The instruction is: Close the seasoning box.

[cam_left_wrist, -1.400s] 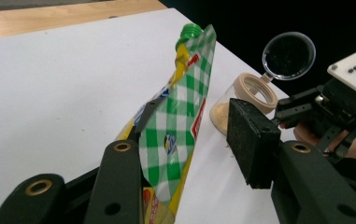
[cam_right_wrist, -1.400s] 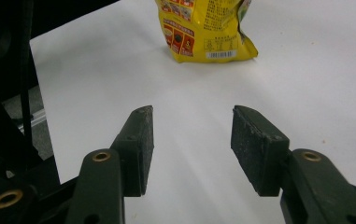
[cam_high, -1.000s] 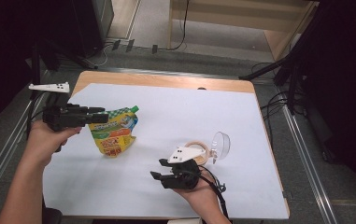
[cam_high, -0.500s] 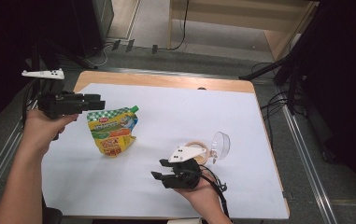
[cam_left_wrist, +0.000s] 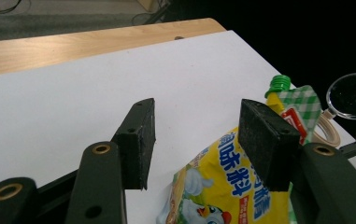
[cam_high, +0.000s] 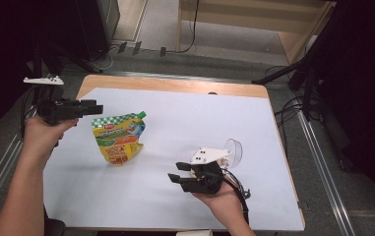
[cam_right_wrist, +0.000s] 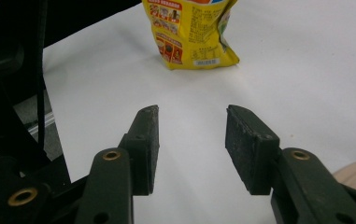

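- Left gripper [cam_high: 94, 108]: at the tabletop's left edge; jaws have just been opening, nothing between them.
- Right gripper [cam_high: 177, 172]: near the front edge; jaws have just been closing, empty.
- Yellow pouch [cam_high: 118, 137]: flat, left of centre, between both grippers.

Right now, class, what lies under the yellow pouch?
The yellow pouch lies flat on the white sheet that covers the wooden table. Whatever sits directly beneath the pouch is covered. Neither gripper holds it.
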The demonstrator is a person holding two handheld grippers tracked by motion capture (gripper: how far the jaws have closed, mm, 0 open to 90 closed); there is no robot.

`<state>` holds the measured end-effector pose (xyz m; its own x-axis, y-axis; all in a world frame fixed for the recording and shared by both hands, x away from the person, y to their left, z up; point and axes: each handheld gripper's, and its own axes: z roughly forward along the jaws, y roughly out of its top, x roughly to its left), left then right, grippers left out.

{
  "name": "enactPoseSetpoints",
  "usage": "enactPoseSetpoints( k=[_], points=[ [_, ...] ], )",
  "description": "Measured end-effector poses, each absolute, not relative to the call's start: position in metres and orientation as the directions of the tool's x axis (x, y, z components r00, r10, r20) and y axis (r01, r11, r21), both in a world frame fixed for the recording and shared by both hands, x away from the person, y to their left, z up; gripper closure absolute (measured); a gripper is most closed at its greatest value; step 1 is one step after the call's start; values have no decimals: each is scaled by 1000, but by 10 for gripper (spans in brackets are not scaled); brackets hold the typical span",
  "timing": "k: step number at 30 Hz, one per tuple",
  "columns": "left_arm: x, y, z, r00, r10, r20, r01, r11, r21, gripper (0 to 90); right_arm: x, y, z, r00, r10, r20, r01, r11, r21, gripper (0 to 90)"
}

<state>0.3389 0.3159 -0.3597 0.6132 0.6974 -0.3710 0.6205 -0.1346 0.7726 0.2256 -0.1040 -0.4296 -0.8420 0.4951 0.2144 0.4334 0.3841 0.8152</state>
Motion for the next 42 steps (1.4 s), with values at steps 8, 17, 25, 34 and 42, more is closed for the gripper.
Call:
enactPoseSetpoints(
  k=[8, 17, 25, 34, 42],
  points=[
    [343, 314, -375, 625, 693, -359, 617, -157, 771, 451, 232, -124, -411, -821, 531, 209, 432, 341, 835, 639],
    [348, 308, -399, 608, 705, -364, 655, -186, 733, 445, 236, -143, -402, -807, 554, 204, 444, 341, 829, 680],
    [345, 306, -416, 612, 702, -366, 662, -201, 722, 446, 240, -160, -393, -792, 579, 193, 441, 324, 837, 732],
    [346, 300, -424, 621, 697, -360, 673, -237, 701, 446, 240, -171, -385, -784, 584, 208, 451, 307, 838, 817],
    [343, 299, -426, 626, 693, -357, 669, -242, 703, 446, 238, -198, -366, -765, 617, 184, 436, 287, 853, 896]
  ],
)
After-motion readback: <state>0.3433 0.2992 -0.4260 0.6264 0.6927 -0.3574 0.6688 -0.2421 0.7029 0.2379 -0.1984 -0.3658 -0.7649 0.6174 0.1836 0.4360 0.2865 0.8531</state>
